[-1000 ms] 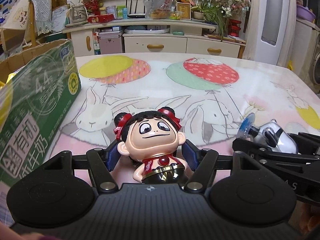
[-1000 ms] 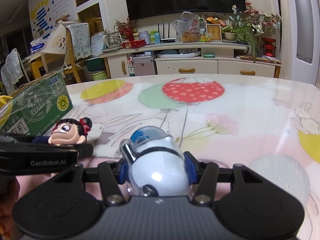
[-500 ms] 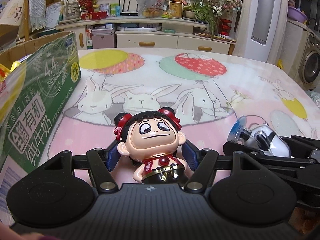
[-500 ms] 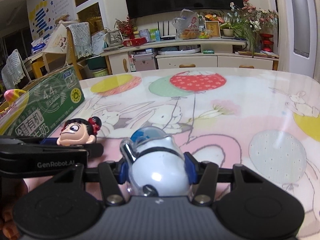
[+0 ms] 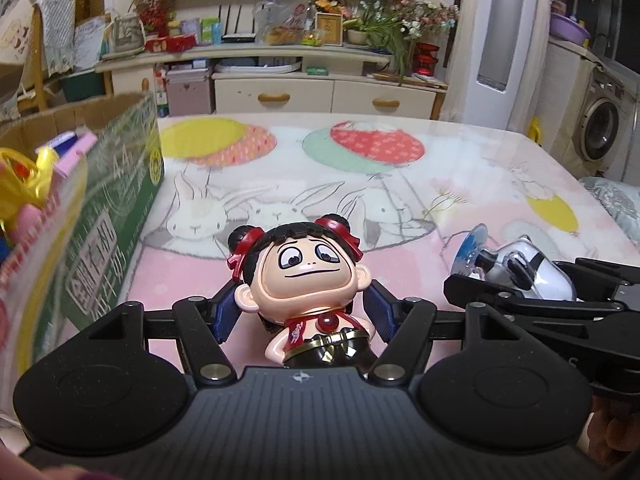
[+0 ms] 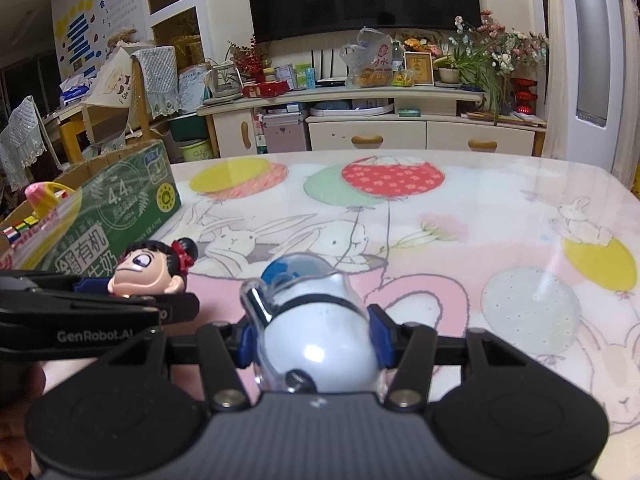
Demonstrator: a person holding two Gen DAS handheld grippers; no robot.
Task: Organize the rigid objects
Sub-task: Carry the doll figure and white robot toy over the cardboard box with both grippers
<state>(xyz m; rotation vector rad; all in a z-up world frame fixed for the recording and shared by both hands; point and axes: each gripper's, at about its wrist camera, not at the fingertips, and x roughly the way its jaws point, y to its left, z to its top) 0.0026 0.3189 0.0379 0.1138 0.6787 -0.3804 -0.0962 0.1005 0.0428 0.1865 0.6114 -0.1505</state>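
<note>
A: What fills the left edge of the counter [image 6: 500,200]?

B: An open green carton [image 5: 116,208], printed in white, stands along that edge, with a yellow toy and pink pieces showing over its rim. The counter's cloth shows balloons and rabbits.

A: And the two toys?

B: The left claw [image 5: 300,312] is closed on a big-headed doll [image 5: 304,276]: black hair in two buns with red ribbons, peach face, red and gold dress, blue pads pressed against its sides. The right claw [image 6: 316,332] grips a white, egg-shaped toy [image 6: 320,340] with a black band, a clear shell and a blue cap. Both are held above the pink near part of the counter, the doll nearer the carton.

A: Anything between them and the carton?

B: Only each other's claws, side by side; the counter's middle is bare.
</note>
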